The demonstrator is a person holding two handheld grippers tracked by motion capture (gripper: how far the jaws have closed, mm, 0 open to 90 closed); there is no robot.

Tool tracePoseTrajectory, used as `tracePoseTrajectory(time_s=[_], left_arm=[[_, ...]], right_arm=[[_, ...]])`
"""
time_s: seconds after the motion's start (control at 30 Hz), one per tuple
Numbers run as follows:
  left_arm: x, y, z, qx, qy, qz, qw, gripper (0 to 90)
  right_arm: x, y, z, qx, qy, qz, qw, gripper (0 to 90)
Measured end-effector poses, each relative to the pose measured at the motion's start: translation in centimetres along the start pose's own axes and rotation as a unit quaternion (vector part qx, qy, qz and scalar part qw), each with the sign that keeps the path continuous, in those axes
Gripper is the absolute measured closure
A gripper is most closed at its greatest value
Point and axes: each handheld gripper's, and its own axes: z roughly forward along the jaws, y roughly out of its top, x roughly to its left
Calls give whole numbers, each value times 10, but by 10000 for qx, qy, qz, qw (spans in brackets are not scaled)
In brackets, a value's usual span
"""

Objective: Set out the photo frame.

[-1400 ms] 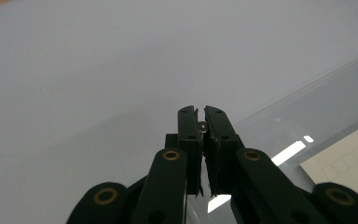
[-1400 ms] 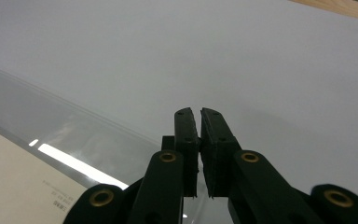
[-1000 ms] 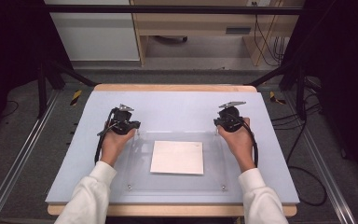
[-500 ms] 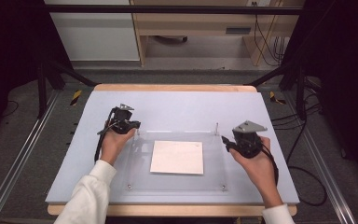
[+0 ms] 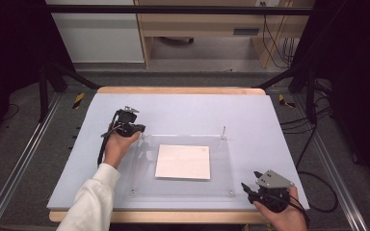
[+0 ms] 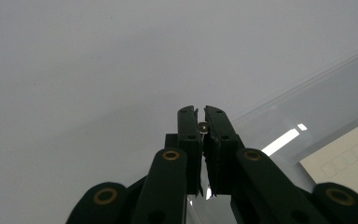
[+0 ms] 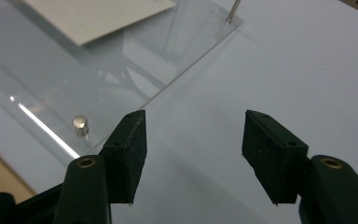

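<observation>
A clear acrylic plate [image 5: 147, 166] lies on the pale blue mat, with a white sheet [image 5: 183, 161] at its middle. My left gripper [image 5: 138, 129] is at the plate's far left corner, shut on a small metal pin [image 6: 203, 125] held between its tips [image 6: 200, 111]. My right gripper [image 5: 251, 181] hovers off the plate's near right corner, jaws wide open and nothing between them [image 7: 193, 126]. A short metal stud [image 7: 80, 124] sits in that corner just left of the jaws. A thin pin [image 5: 223, 131] stands upright at the far right corner.
The mat [image 5: 188, 108] covers a wooden table whose front edge [image 5: 173, 216] lies close to my right gripper. Another stud [image 5: 133, 191] marks the plate's near left corner. Metal rails [image 5: 24, 159] and cables run along both sides of the table.
My right gripper has left the plate's far right corner and travelled toward the person, down to the near right corner. The left gripper has stayed put.
</observation>
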Motion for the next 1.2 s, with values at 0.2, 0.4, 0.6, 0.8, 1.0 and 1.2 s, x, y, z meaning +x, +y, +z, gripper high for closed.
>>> tracePoseTrajectory(time_s=[0.2, 0.4, 0.6, 0.8, 1.0, 1.2], left_arm=[[1, 1, 1, 8, 11, -1, 10000, 850], [2, 1, 2, 8, -14, -13, 10000, 849], [2, 2, 3, 37, -33, -53, 10000, 849], [2, 2, 4, 63, -32, -65, 10000, 849], [2, 2, 4, 68, -12, -43, 10000, 848], [3, 2, 5, 77, -29, -52, 10000, 848]], right_arm=[[13, -9, -4, 146, 33, -314, 9994, 362], [22, -11, -1, 293, 80, -574, 9979, 325], [28, -11, 0, 362, 109, -733, 9966, 303], [32, -11, 1, 419, 114, -859, 9954, 292], [35, -11, 6, 452, 115, -918, 9947, 287], [38, -9, 9, 449, 128, -960, 9943, 288]])
